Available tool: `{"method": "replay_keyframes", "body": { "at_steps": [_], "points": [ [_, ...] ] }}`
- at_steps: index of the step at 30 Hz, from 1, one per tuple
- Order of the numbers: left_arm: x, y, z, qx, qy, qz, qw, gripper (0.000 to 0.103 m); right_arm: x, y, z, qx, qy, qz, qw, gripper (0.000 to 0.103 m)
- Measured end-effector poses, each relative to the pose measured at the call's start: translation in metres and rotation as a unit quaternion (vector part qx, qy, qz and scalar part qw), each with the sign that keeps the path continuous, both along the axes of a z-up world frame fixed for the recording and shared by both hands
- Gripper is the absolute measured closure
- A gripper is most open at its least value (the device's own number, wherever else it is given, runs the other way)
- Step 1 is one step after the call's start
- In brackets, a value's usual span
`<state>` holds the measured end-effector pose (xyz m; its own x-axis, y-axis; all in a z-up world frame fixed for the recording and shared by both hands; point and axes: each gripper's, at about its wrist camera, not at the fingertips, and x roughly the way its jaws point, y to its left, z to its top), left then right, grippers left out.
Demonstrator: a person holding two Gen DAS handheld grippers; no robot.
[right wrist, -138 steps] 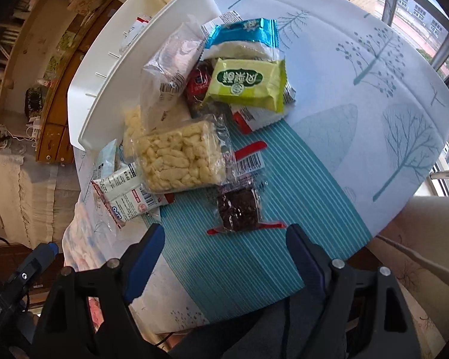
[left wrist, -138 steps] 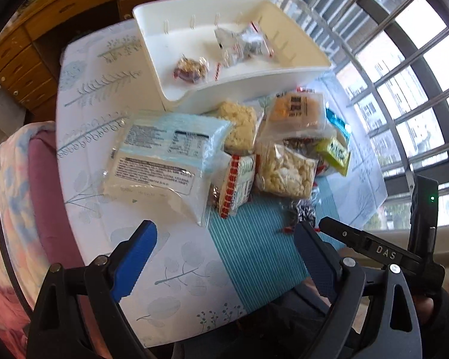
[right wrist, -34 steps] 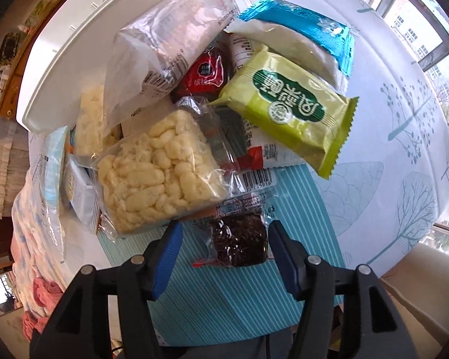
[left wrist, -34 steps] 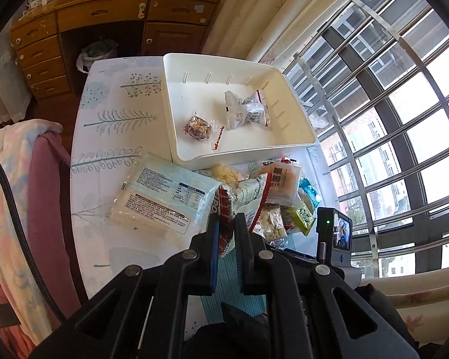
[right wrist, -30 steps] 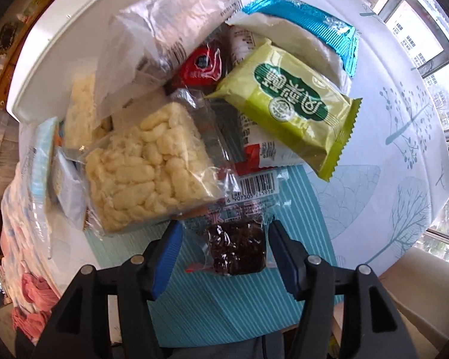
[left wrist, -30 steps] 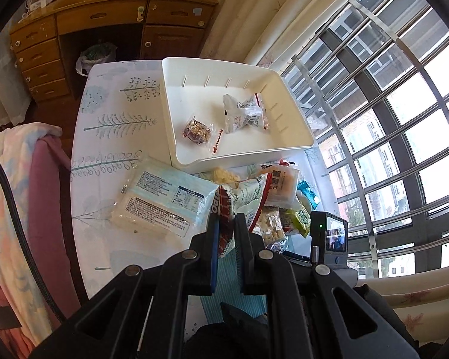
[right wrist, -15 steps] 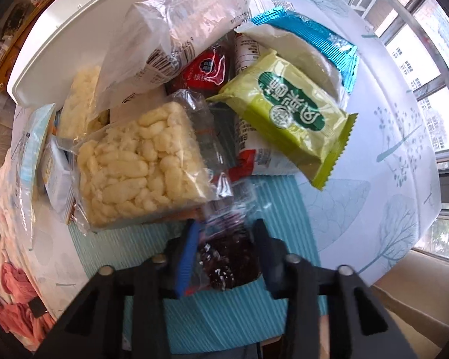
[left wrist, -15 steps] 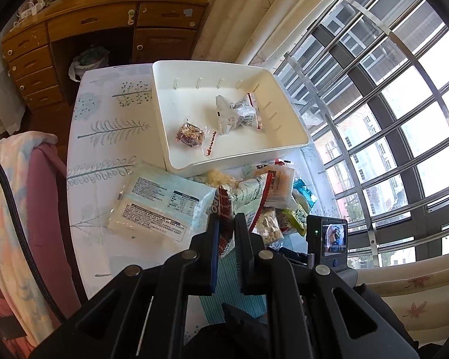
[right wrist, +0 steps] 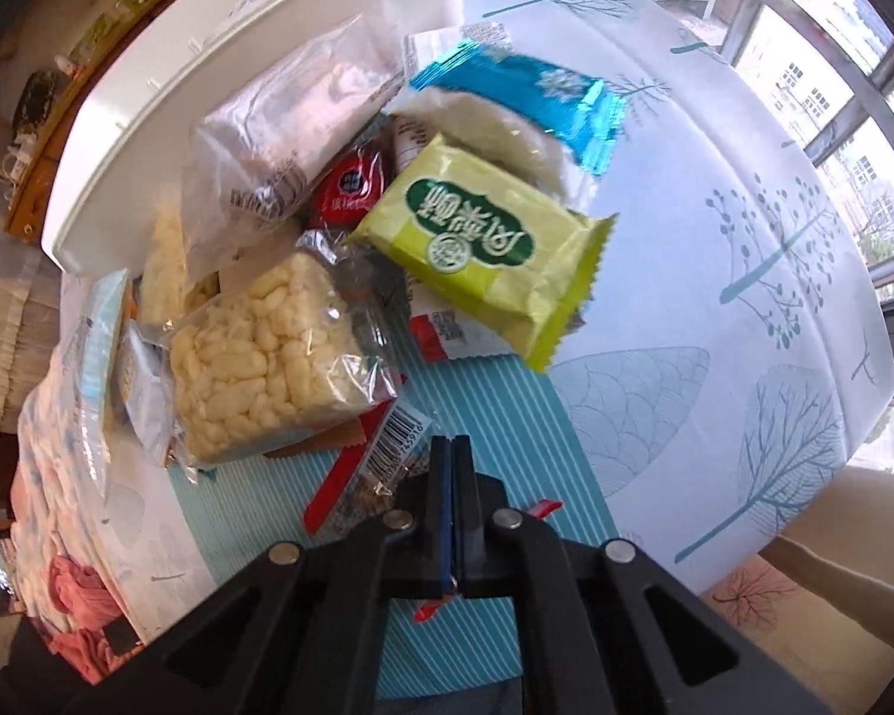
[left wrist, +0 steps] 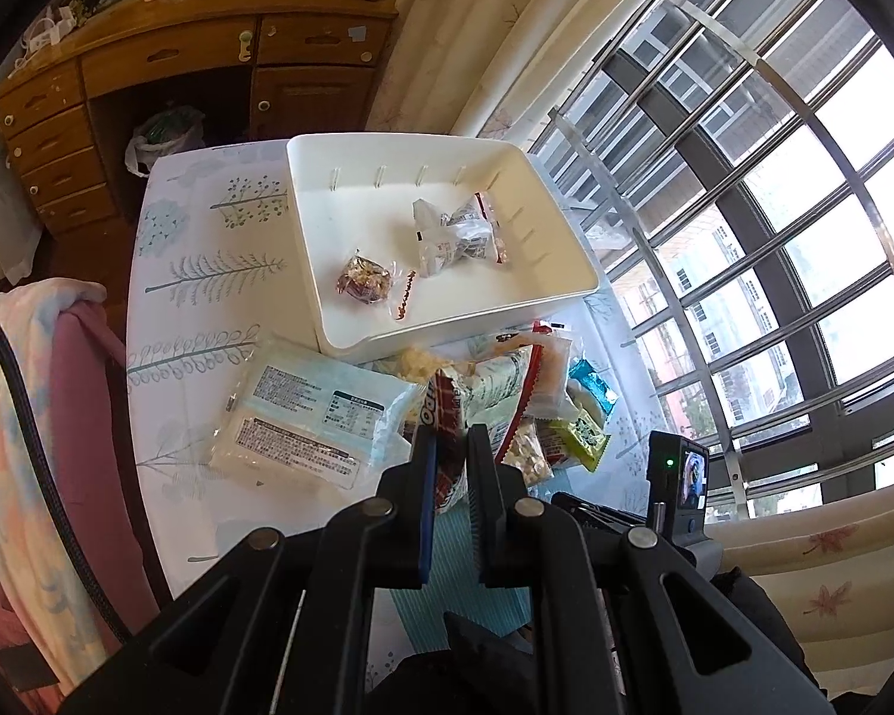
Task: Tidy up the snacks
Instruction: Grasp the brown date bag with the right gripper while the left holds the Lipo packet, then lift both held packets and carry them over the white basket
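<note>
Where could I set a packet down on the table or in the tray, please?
The white tray has bare floor along its far wall and left side, beside two small packets. The tablecloth left of the tray is bare too. Between the tray's near rim and both grippers, the snack pile crowds everything.

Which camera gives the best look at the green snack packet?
The right wrist view: the green snack packet lies close, unobstructed, its label plain. In the left wrist view the same packet is small and partly hidden behind other snacks.
</note>
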<state>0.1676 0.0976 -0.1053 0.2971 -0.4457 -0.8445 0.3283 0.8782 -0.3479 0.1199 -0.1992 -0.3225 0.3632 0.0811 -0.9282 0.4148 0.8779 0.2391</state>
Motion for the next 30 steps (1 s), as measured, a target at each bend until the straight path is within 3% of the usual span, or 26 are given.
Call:
{"method": "replay_keyframes", "body": {
  "at_steps": [5,11,12,16,20,23,30],
  "points": [
    [0.000,-0.003,0.001,-0.002,-0.001,-0.005,1.0000,0.096,-0.012,-0.012,0.012,0.004,-0.028,0.012,1.000,0.103],
    [-0.002,-0.009,0.002,-0.002,-0.002,-0.012,0.9999,0.096,-0.022,-0.001,0.019,-0.031,-0.046,0.100,0.993,0.100],
    [-0.003,-0.009,0.002,-0.003,-0.002,-0.013,0.9999,0.096,-0.023,0.001,0.019,-0.034,-0.048,0.112,0.992,0.096],
    [-0.004,-0.010,0.003,-0.004,-0.003,-0.013,0.9999,0.096,-0.026,0.008,0.020,-0.043,-0.050,0.148,0.987,0.059],
    [-0.004,-0.011,0.005,-0.005,-0.004,-0.010,0.9999,0.096,-0.028,0.017,0.013,-0.056,-0.032,0.181,0.981,0.057],
    [-0.004,-0.012,0.005,-0.006,-0.005,-0.007,0.9999,0.096,-0.029,0.034,0.004,-0.072,-0.017,0.210,0.975,0.048],
    [-0.005,-0.010,0.007,-0.006,-0.006,-0.001,1.0000,0.096,-0.025,0.055,-0.005,-0.129,0.006,0.253,0.959,0.047]
  ]
}}
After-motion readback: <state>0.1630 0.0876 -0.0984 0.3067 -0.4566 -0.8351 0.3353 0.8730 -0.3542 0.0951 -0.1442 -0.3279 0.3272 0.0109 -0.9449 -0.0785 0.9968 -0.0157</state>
